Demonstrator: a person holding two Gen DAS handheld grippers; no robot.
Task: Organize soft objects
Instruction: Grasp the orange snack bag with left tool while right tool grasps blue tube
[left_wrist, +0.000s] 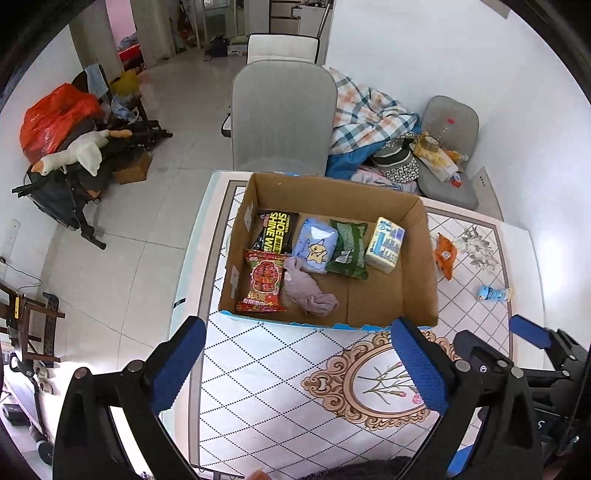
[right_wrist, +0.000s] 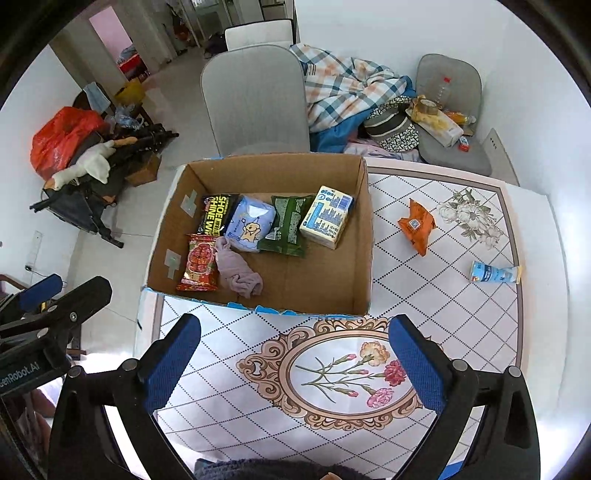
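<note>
A cardboard box (left_wrist: 421, 273) (right_wrist: 364, 236) stands on the table. Inside lie a black wipes pack (left_wrist: 276, 230), a red snack pack (left_wrist: 263, 280), a light blue pack (left_wrist: 314, 245), a green pack (left_wrist: 349, 249), a pale yellow tissue pack (left_wrist: 385, 244) and a crumpled mauve cloth (left_wrist: 308, 288) (right_wrist: 238, 273). An orange packet (right_wrist: 416, 225) (left_wrist: 445, 255) and a light blue tube (right_wrist: 495, 272) (left_wrist: 493, 294) lie on the table right of the box. My left gripper (left_wrist: 299, 365) is open and empty, near the box's front wall. My right gripper (right_wrist: 295, 362) is open and empty above the table's flower medallion.
The table has a patterned cloth (right_wrist: 424, 295). A grey chair (left_wrist: 282, 118) stands behind the box. A plaid blanket and clutter (right_wrist: 354, 92) lie on a seat at the back right. A stroller with bags and a plush goose (left_wrist: 74, 155) stands on the floor at left.
</note>
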